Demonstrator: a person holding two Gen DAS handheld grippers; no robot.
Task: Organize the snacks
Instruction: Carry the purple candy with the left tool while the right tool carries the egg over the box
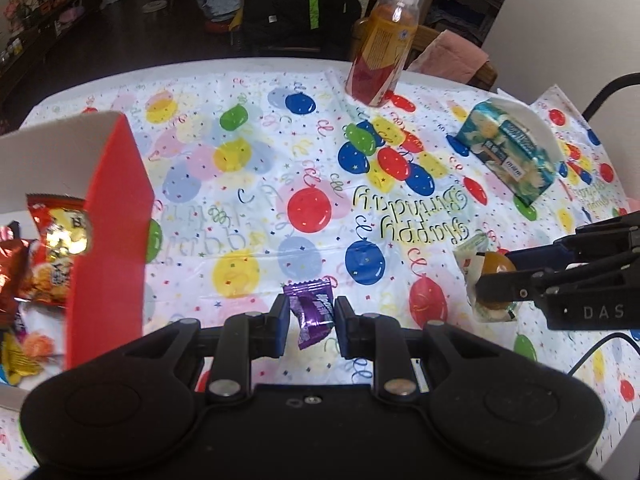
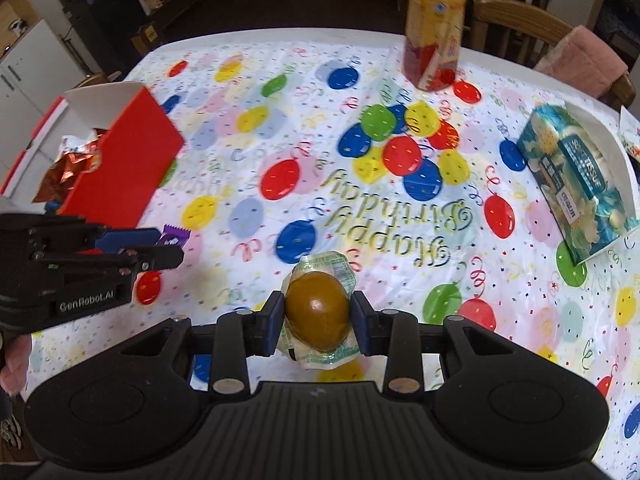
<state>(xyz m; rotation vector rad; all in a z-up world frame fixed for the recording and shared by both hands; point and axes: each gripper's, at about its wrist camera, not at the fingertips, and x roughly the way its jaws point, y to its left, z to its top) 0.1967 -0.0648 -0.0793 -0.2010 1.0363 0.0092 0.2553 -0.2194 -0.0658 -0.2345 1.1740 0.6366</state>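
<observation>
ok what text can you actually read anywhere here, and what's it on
"Happy Birthday", seen upside down: tablecloth
"SOFT TISSUE": tissue pack
"GenRobot.AI": left claw body
"DAS": right claw body
Bottle label, egg wrapper, purple candy and the snack bags in the red box: print too blurred to read

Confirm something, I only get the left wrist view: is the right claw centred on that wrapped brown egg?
Observer: Yes. The right claw has a pad on each side of the brown egg, around its middle.
Operator: That blue pack near the table edge, is it a snack?
Observer: No. Its label reads soft tissue, so it is a tissue pack.
Operator: Does the red box have a lid?
Observer: Yes. The red box has a flap folded back on its outer side.
</observation>
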